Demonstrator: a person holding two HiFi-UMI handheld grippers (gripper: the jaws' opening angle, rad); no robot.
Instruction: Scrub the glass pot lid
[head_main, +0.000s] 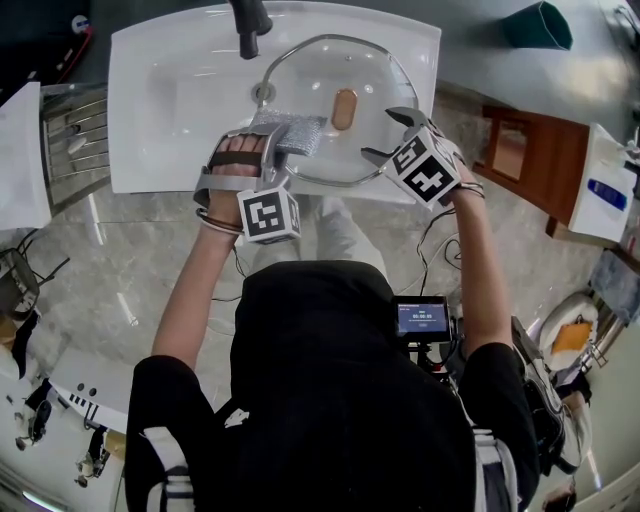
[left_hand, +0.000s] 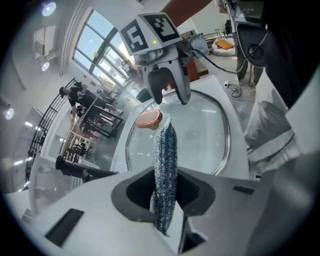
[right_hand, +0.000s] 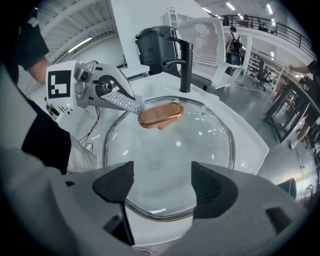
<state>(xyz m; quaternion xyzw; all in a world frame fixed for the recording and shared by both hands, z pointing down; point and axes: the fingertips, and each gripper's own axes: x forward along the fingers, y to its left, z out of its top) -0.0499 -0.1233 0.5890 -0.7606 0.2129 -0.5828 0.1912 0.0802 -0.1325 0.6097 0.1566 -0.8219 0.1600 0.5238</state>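
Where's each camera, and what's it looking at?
Head view: on the person's head, looking down at sink and lid; arms, both grippers show.
Left gripper view: on the left gripper, looking past its jaws and scrub pad across the lid.
Right gripper view: on the right gripper, past its open jaws toward the tap.
Both gripper views share the lid.

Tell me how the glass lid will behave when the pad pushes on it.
The lid looks rigid, so it likely won't flex under the pad. Lying on the smooth white sink, it may slide or rock when pushed. Glossy glass with a thin rim seems slippery to grip and breakable if dropped.
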